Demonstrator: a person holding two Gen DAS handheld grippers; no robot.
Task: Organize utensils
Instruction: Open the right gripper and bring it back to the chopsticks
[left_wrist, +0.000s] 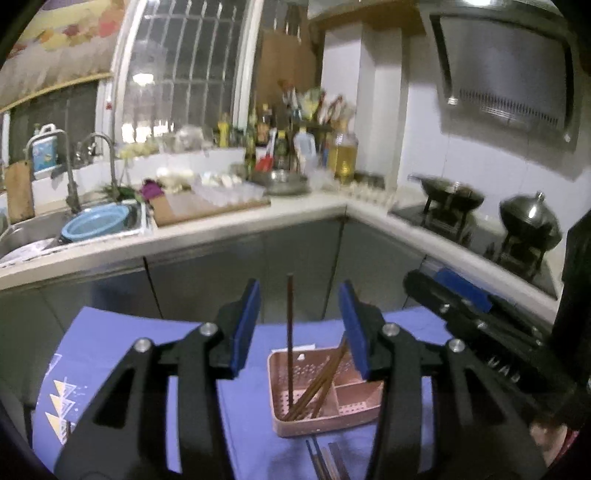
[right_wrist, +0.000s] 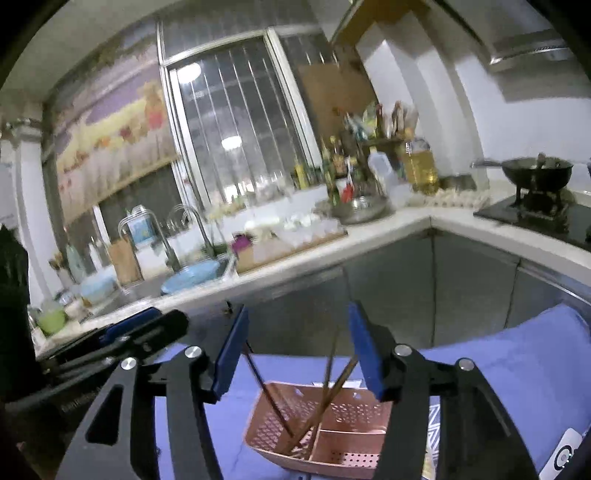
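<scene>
My left gripper (left_wrist: 299, 325) hangs spread and empty over a pink basket (left_wrist: 284, 406) of leaning chopsticks (left_wrist: 317, 384) on a blue cloth (left_wrist: 110, 343), my right gripper (right_wrist: 295, 347) spread beside it.

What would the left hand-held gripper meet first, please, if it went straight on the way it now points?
Probably the dark chopstick standing between its open jaws, leaning out of the pink basket; depth is uncertain.

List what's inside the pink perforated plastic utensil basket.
The pink perforated plastic utensil basket holds several brown wooden chopsticks leaning in its large compartment. The smaller compartments look empty, though the right gripper covers part of them.
</scene>
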